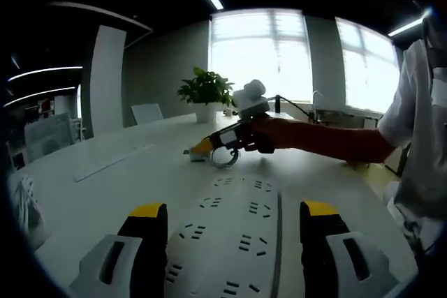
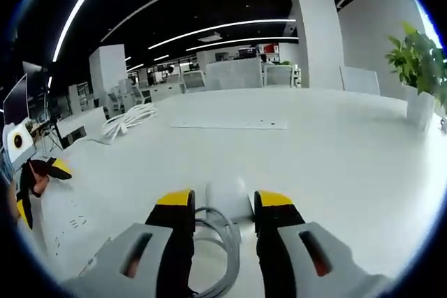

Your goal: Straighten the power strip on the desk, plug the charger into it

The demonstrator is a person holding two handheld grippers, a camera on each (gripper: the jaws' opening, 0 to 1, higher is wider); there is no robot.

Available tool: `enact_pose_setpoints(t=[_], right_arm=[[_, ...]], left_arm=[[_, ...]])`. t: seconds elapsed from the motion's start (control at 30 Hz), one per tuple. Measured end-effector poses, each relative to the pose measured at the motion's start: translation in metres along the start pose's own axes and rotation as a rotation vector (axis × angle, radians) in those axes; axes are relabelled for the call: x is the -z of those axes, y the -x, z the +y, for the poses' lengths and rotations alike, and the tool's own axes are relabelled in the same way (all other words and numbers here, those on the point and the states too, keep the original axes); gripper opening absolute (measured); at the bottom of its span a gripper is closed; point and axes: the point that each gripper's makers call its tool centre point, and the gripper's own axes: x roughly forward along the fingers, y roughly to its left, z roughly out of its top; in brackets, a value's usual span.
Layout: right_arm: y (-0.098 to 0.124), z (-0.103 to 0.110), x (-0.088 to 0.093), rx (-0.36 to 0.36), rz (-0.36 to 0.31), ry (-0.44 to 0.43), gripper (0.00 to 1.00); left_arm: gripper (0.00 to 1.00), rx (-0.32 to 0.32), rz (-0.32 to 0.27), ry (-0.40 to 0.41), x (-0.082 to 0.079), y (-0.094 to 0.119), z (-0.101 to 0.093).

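The white power strip lies flat on the desk, running away from me between the wide jaws of my left gripper, which is open. Further along the desk my right gripper reaches the small white charger, with its grey cable coiled beside it. In the right gripper view the charger sits between the yellow tips of my right gripper, which is shut on it, and the cable loops back between the jaws. My left gripper and the strip's sockets show at the left edge.
A potted plant stands at the desk's far side, also seen as the plant at the right. A long white strip lies flat on the far desk, and white cables are piled to the left. A person's sleeve reaches across.
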Motion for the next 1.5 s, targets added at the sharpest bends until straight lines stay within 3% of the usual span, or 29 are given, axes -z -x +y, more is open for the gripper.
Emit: enact_pose_setpoints(t=[0.2, 0.33, 0.43, 0.63, 0.87, 0.93, 1.17, 1.3, 1.47, 1.5], right_arm=[[-0.005, -0.001, 0.003, 0.004, 0.034, 0.014, 0.33], [-0.005, -0.004, 0.004, -0.007, 0.034, -0.058, 0.29], [-0.004, -0.006, 0.004, -0.007, 0.049, -0.062, 0.28], [0.007, -0.010, -0.002, 0.006, 0.127, 0.010, 0.26], [0.029, 0.005, -0.004, -0.060, 0.229, 0.007, 0.26], [0.039, 0.016, -0.007, -0.095, 0.255, 0.005, 0.26], [0.093, 0.083, -0.010, -0.272, 0.449, -0.029, 0.26], [0.114, 0.117, -0.014, -0.366, 0.596, -0.063, 0.26], [0.130, 0.149, 0.003, -0.388, 0.803, -0.062, 0.26], [0.131, 0.152, 0.005, -0.386, 0.820, -0.050, 0.26]], left_arm=[[0.79, -0.001, 0.005, -0.008, 0.001, 0.000, -0.001], [0.79, -0.002, 0.006, -0.011, 0.001, 0.000, 0.000], [0.79, -0.004, 0.005, -0.013, 0.000, 0.000, 0.000], [0.79, -0.012, 0.000, -0.023, -0.002, 0.001, 0.000], [0.79, -0.016, -0.017, -0.039, -0.009, 0.001, -0.003], [0.78, -0.019, -0.016, -0.042, -0.009, 0.001, -0.003], [0.78, -0.028, -0.005, -0.067, -0.008, 0.001, -0.003], [0.78, -0.024, -0.012, -0.078, -0.011, 0.001, -0.006], [0.78, -0.022, -0.004, -0.095, -0.009, 0.000, -0.006], [0.78, -0.021, -0.005, -0.094, -0.009, 0.000, -0.006]])
